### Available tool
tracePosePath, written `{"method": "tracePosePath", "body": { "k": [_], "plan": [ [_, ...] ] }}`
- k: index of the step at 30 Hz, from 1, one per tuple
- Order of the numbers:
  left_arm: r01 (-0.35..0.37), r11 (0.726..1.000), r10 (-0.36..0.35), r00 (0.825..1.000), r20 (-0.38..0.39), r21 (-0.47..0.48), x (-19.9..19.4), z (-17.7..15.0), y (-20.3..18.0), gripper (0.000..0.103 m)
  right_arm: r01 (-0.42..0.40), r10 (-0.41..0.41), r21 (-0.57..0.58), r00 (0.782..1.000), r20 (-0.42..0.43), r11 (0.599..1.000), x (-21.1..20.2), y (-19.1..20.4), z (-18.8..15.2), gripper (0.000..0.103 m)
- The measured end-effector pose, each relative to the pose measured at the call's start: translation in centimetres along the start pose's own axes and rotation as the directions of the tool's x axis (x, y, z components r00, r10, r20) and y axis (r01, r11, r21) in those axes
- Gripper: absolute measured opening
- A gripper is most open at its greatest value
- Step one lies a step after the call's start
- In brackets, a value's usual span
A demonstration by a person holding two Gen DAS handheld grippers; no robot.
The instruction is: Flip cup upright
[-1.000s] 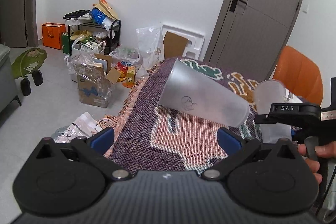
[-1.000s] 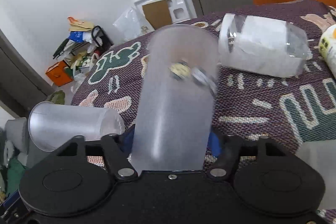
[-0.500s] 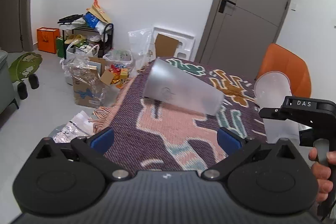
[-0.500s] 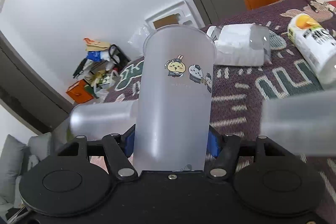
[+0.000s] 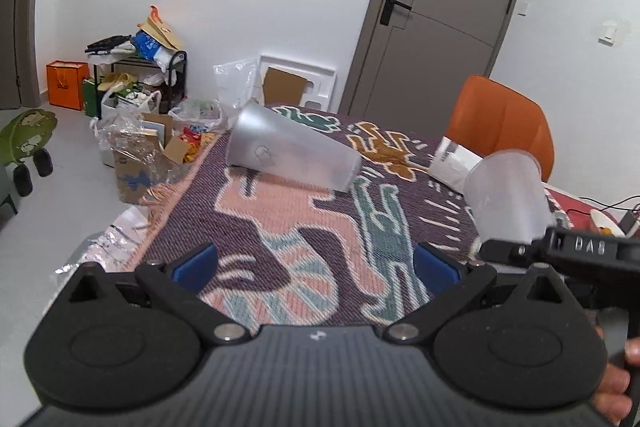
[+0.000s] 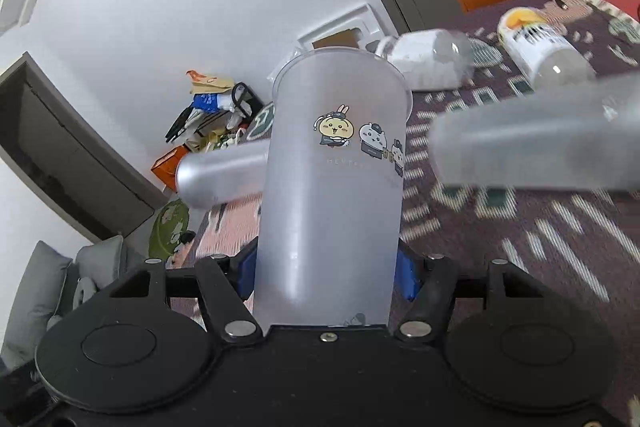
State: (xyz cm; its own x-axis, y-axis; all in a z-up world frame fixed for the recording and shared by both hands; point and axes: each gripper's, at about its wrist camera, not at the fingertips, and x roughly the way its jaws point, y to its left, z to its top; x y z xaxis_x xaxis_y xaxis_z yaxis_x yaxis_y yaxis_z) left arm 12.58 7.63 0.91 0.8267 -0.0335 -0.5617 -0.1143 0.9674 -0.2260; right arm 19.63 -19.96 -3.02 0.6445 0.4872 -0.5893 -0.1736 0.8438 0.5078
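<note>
A: Tongs, left (image 5: pixel 314 263): fingers spread apart, nothing between them, hovering above the patterned table (image 5: pixel 280 247). Second frosted cup (image 5: pixel 294 157): on its side, well ahead. Held cup (image 5: pixel 506 197): off to the right, mouth up, tilted a little.

B: Tongs, right (image 6: pixel 326 273): clamped on held cup (image 6: pixel 336 183) near its base, rim uppermost. Step, by my reading: flip done, cup not yet set down. Next calls for lowering the base flat onto the table (image 6: pixel 520 247), clear of the blurred lying cup (image 6: pixel 536 143), then letting go.
</note>
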Motion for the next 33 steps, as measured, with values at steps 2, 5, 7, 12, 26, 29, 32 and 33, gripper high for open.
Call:
{"method": "tracePosePath", "body": {
  "k": [2,5,7,12,26,29,32,33],
  "plan": [
    [0.012,1.000,-0.012,1.000,0.004,0.007,-0.5,-0.5,-0.5,0.103,-0.003,0.003,-0.007,1.000,-0.004,1.000,-0.6,-0.3,-0.7,0.062],
    [0.023,0.999,-0.023,1.000,0.012,0.027,-1.1,-1.0,-1.3,0.103,-0.008,0.008,-0.010,1.000,-0.006,1.000,-1.6,-0.6,-1.7,0.062],
    [0.028,0.999,-0.028,1.000,0.013,0.033,-1.4,-1.3,-1.8,0.103,-0.010,0.010,-0.012,1.000,-0.005,1.000,-2.1,-0.9,-2.2,0.062],
    [-0.002,0.999,0.001,1.000,0.015,0.054,-1.8,-2.3,-2.7,0.103,-0.015,0.015,-0.011,1.000,-0.017,1.000,-2.9,-1.6,-3.5,0.062],
    [-0.020,0.999,0.022,0.997,-0.073,0.030,-0.6,-3.7,-1.7,0.103,0.012,-0.017,-0.053,0.995,-0.102,0.999,-0.6,-2.8,-6.0,0.063],
    [-0.007,1.000,0.008,0.997,-0.083,0.012,-0.4,-3.6,-1.4,0.102,-0.009,0.001,-0.066,0.994,-0.108,0.998,-0.7,-2.7,-5.9,0.071],
    [0.004,1.000,-0.003,0.997,-0.079,0.008,-0.3,-3.1,-1.6,0.102,-0.024,0.019,-0.052,0.995,-0.099,0.998,-1.5,-2.8,-5.5,0.085],
    [0.009,1.000,-0.008,0.997,-0.076,0.010,-0.3,-2.9,-1.8,0.102,-0.024,0.019,-0.055,0.996,-0.086,0.998,-1.9,-2.9,-5.3,0.086]
  ]
}}
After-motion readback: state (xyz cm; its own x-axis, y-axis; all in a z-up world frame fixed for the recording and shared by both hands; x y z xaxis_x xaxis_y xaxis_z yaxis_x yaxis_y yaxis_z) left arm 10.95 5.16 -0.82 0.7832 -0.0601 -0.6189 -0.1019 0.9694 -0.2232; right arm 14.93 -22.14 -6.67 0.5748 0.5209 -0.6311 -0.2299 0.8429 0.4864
